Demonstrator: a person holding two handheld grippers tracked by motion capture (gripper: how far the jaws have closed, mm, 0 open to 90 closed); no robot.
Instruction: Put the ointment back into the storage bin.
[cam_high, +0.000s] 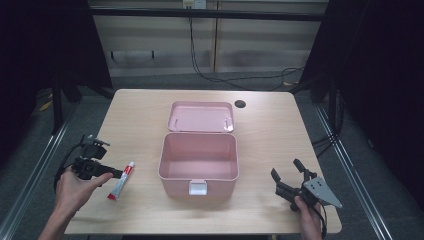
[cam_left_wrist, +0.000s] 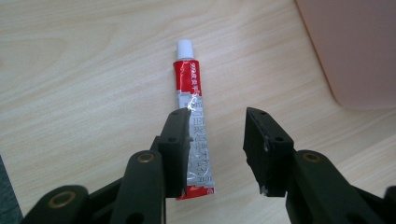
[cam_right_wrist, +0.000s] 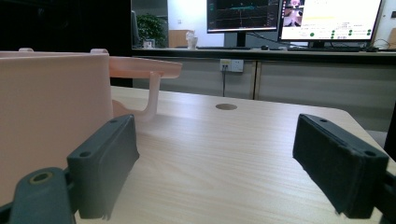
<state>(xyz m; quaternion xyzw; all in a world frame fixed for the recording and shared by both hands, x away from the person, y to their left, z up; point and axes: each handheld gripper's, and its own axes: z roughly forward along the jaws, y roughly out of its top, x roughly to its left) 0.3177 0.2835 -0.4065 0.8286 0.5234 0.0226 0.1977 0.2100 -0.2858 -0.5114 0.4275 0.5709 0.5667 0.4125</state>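
Tube (cam_left_wrist: 192, 126): red-and-silver, white-capped, flat on table (cam_high: 280, 130) just left of open pink box (cam_high: 198, 177); left gripper (cam_left_wrist: 217, 149) jaws apart, straddling crimped end, best centred before clamping; right gripper (cam_high: 286, 173) right of box, jaws apart, empty.

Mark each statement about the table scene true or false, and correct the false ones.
1. The pink box stands open with nothing inside. True.
2. The tube has a blue cap. False: its cap is white.
3. The left gripper has the tube clamped. False: one jaw overlaps the tube, the other stands apart from it.
4. The right gripper holds nothing. True.
5. The tube lies inside the box. False: it lies on the table beside it.
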